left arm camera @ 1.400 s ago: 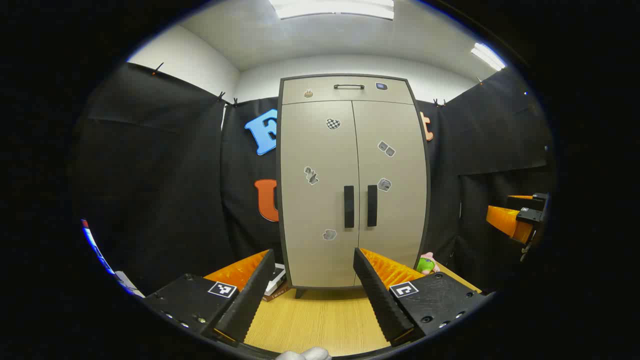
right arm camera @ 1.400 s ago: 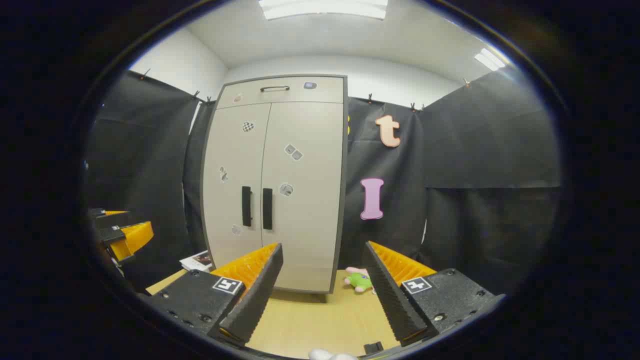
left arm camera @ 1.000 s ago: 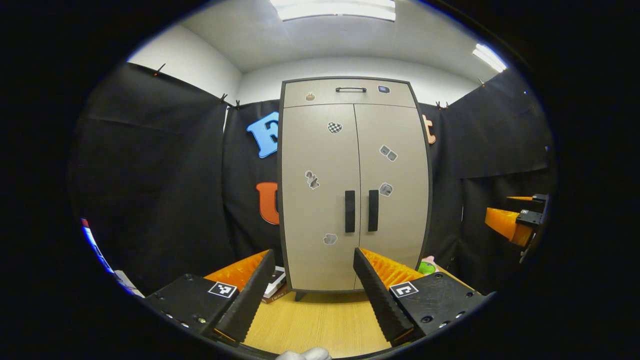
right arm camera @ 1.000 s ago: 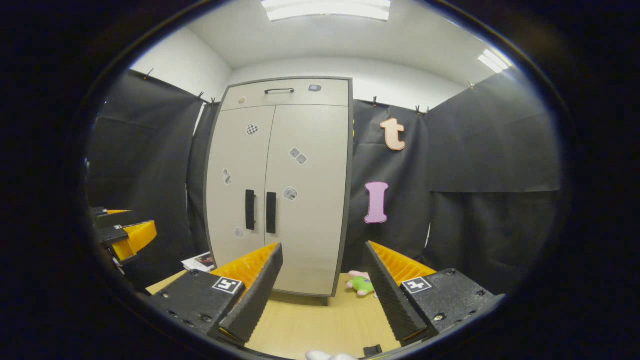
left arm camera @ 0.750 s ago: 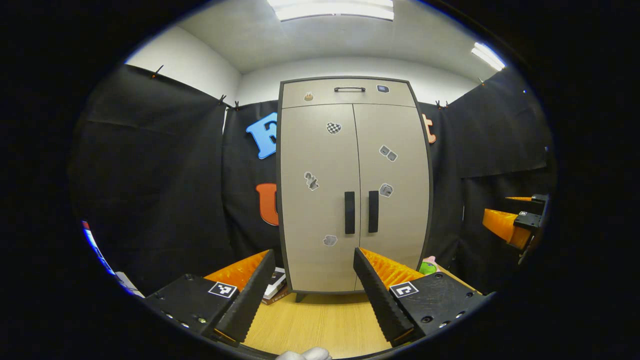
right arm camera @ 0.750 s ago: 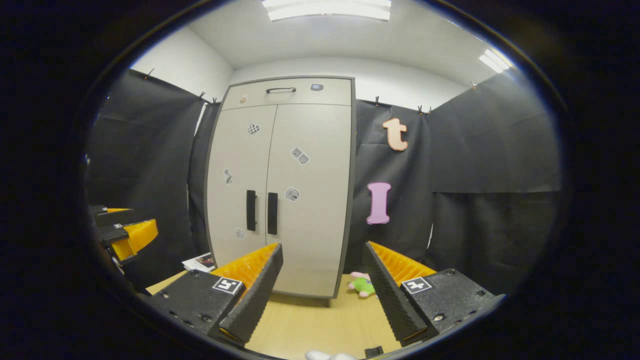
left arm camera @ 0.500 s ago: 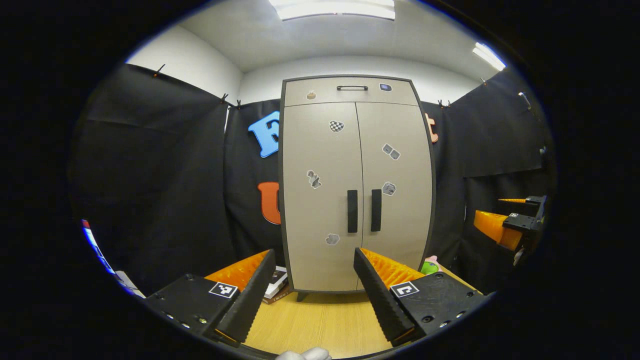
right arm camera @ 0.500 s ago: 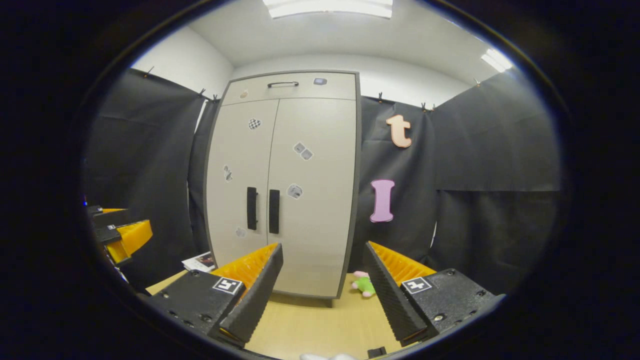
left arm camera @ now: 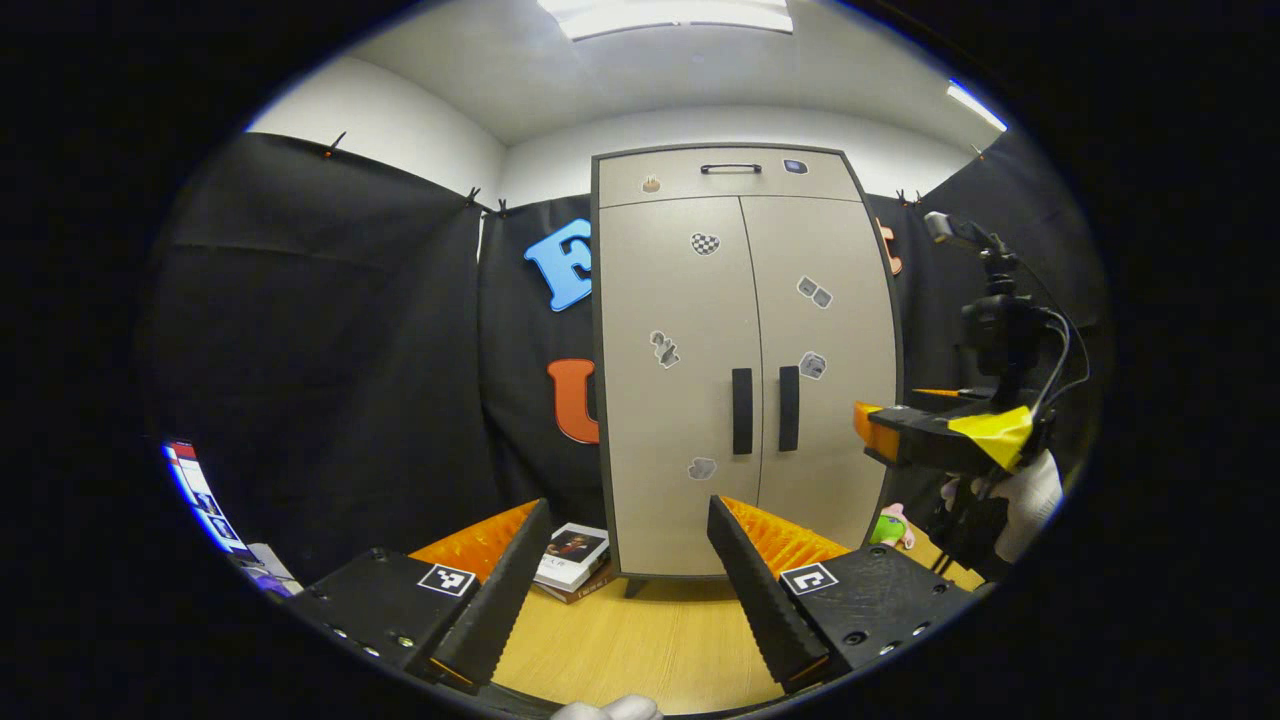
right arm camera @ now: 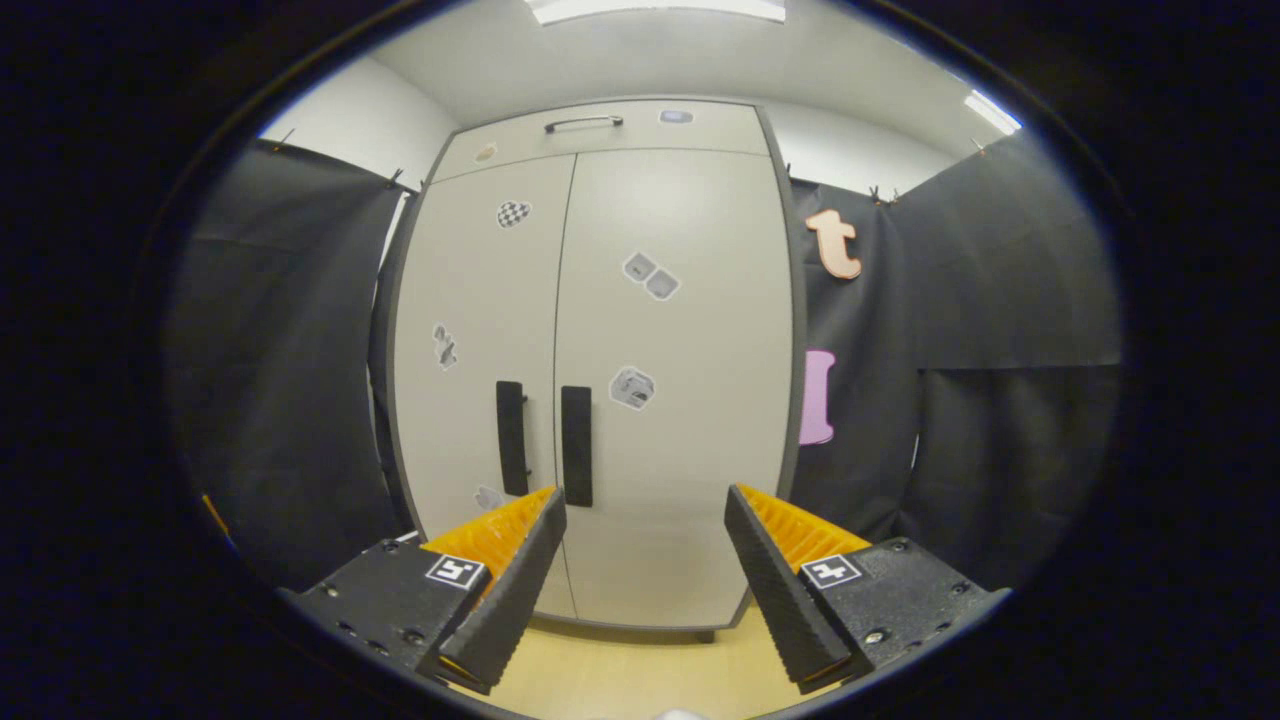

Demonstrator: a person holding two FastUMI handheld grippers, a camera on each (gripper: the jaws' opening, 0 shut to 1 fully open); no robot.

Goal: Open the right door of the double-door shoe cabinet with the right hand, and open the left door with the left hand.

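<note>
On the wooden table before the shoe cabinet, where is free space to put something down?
Bare table lies in front of the shoe cabinet. It is crowded beside the cabinet: books left, plush toy right.

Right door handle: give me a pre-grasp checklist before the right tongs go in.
1. Right tongs open: ok, wide gap between the fingers.
2. Right handle unobstructed: ok.
3. Tongs lined up with handle: not ok, the handle sits left of the gap, above the left finger.
4. Both doors shut: ok, right door and left door look flush.
5. Left tongs open and back from the cabinet: ok.
6. Distance to handle: cannot tell.
</note>
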